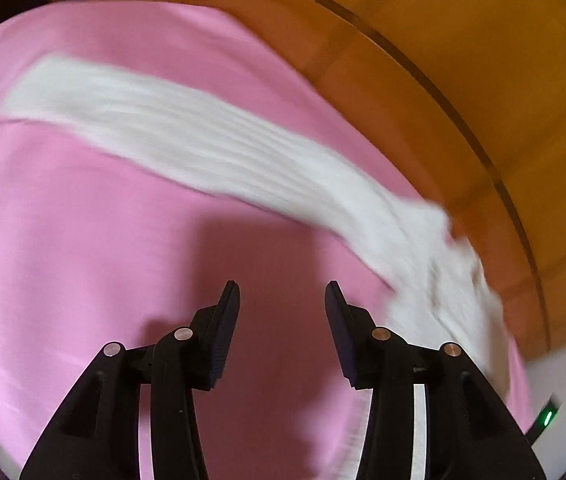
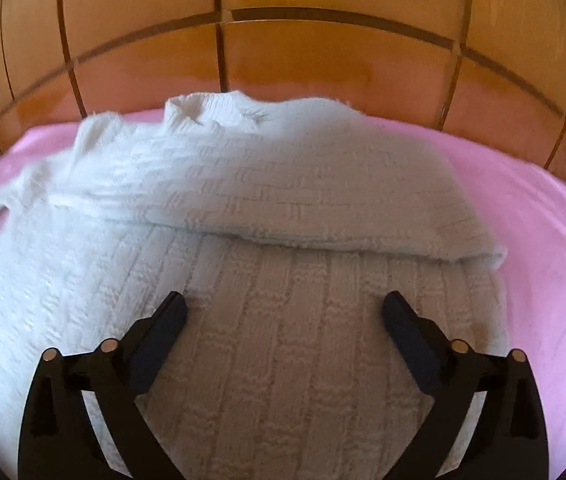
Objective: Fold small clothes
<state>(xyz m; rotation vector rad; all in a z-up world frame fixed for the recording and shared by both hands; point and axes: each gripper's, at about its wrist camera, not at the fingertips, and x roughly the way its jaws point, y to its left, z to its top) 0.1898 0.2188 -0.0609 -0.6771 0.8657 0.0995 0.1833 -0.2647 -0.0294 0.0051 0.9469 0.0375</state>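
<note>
A white knitted sweater [image 2: 283,208] lies on a pink sheet [image 2: 543,220]. In the right wrist view its right sleeve is folded across the chest, and its ribbed body [image 2: 283,360] fills the foreground. My right gripper [image 2: 283,304] hovers open over that body with nothing between its fingers. In the left wrist view a long white sleeve [image 1: 187,136] stretches blurred across the pink sheet [image 1: 83,260] toward the sweater's bunched part [image 1: 439,280] at the right. My left gripper [image 1: 283,292] stands open over bare sheet, to the left of the bunched part, holding nothing.
An orange wooden panelled headboard [image 2: 323,48] rises right behind the sheet's far edge, also seen as the wooden wall [image 1: 463,60] in the left wrist view. A dark device with a green light [image 1: 547,416] sits at the lower right edge.
</note>
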